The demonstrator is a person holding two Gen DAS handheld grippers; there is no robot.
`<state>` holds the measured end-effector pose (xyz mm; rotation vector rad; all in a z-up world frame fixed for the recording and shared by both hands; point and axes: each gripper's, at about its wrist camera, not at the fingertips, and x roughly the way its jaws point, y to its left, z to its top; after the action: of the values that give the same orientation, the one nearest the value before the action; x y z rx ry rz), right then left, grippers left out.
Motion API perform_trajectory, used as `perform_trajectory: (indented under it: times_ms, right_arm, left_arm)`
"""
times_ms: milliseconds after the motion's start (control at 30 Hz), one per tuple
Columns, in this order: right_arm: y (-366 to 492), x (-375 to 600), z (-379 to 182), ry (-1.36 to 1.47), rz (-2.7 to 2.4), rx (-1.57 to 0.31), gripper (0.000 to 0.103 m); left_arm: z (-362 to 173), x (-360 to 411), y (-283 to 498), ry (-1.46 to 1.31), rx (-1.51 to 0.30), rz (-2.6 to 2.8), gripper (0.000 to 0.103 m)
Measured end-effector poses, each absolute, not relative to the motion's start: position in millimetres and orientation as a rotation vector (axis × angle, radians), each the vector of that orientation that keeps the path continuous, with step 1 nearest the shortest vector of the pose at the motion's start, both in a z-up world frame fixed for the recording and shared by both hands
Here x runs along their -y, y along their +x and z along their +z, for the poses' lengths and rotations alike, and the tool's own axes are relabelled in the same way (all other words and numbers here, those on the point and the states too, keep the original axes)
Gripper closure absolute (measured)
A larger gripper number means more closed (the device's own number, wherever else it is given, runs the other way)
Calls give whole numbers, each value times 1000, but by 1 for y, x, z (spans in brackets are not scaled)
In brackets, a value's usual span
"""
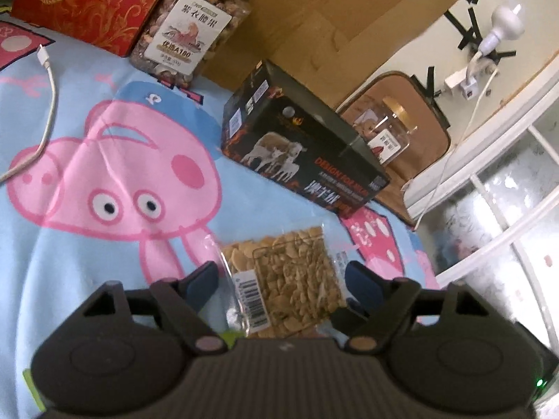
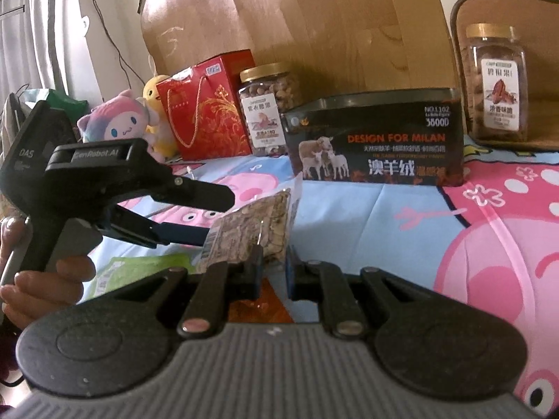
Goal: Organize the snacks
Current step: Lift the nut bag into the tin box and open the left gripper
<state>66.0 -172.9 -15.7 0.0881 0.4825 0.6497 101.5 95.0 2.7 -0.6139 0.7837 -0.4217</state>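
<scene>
A clear bag of seeds (image 1: 290, 279) with a barcode label sits between the fingers of my left gripper (image 1: 283, 279), whose jaws stand wide on both sides of it. In the right wrist view the same bag (image 2: 255, 227) is held up on edge above the bedsheet. My right gripper (image 2: 272, 265) is nearly shut on the bag's lower edge. The left gripper (image 2: 216, 209) reaches in from the left, its blue-padded fingers beside the bag. A cashew jar (image 1: 188, 31) and a pecan jar (image 2: 496, 83) stand at the back.
A black "Design for Milan" box (image 2: 377, 139) lies across the middle of the cartoon-pig bedsheet (image 1: 104, 160). A red gift bag (image 2: 206, 111) and plush toys (image 2: 118, 122) stand back left. A white cable (image 1: 45, 104) lies on the sheet. A green packet (image 2: 118, 272) lies under the left gripper.
</scene>
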Motion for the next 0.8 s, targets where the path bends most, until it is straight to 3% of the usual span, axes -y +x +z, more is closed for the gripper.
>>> perform_trajectory:
  times_ms: [267, 600, 700, 800]
  right_arm:
    - [84, 179, 17, 85, 608, -367, 88]
    - [165, 192, 55, 133, 497, -256, 87]
    - [187, 193, 47, 120, 434, -262, 82]
    - [199, 190, 35, 76, 360, -276, 71]
  left_arm:
    - [51, -81, 134, -556, -692, -451, 22]
    - [103, -44, 234, -427, -610, -411, 21]
    - [97, -33, 257, -412, -615, -386, 20]
    - [86, -20, 269, -390, -638, -359, 20]
